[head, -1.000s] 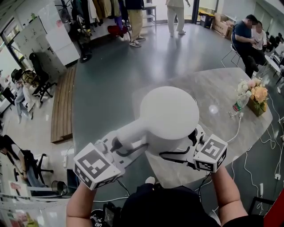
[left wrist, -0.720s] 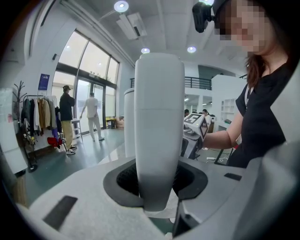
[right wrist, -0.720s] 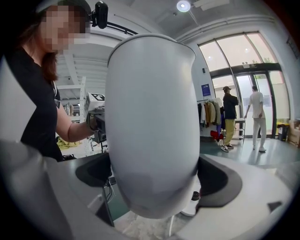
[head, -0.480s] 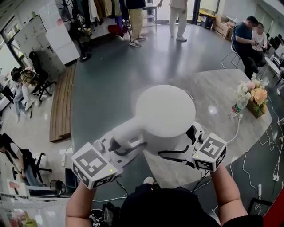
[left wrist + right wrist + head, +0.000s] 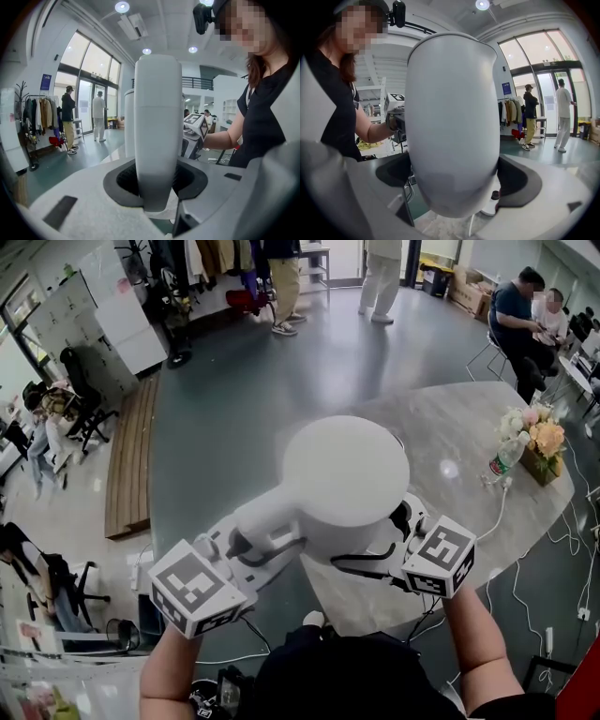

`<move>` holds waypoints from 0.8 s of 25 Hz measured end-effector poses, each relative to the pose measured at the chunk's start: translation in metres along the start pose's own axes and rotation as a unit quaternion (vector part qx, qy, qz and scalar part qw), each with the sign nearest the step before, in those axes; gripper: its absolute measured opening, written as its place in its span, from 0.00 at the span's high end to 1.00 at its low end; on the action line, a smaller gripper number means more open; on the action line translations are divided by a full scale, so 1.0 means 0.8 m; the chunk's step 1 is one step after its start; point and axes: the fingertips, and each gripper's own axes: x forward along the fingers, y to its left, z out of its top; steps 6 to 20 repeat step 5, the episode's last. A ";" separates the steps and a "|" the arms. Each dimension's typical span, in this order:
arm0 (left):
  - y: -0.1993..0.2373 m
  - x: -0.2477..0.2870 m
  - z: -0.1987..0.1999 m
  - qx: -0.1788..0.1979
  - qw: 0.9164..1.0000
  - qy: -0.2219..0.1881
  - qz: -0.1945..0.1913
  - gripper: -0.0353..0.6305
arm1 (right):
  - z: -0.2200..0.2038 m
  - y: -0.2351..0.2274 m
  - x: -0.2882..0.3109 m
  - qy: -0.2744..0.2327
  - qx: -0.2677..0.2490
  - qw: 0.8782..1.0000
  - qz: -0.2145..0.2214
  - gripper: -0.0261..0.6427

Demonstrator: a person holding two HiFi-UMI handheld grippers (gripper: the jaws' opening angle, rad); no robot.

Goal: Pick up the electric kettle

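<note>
Pale marbled stone surface [image 5: 469, 437] lay below both claws. Left claw [image 5: 157, 190] clamped the upright handle [image 5: 158, 117] of the white, smooth-bodied electric kettle [image 5: 450, 117], held between the claws; right claw [image 5: 454, 187] squeezed its rounded body. That slick curve might slip and tip the kettle.

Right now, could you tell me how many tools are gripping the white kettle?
2: the left tool clamps the handle of the kettle; the right tool grips its lower body.
</note>
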 end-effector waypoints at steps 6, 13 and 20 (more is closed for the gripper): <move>-0.002 -0.001 -0.004 -0.007 1.000 0.000 0.003 0.75 | -0.004 0.002 0.001 0.007 -0.001 1.000 0.005 0.17; -0.002 -0.001 -0.004 -0.007 1.000 0.000 0.003 0.75 | -0.004 0.002 0.001 0.007 -0.001 1.000 0.005 0.17; -0.002 -0.001 -0.004 -0.007 1.000 0.000 0.003 0.75 | -0.004 0.002 0.001 0.007 -0.001 1.000 0.005 0.17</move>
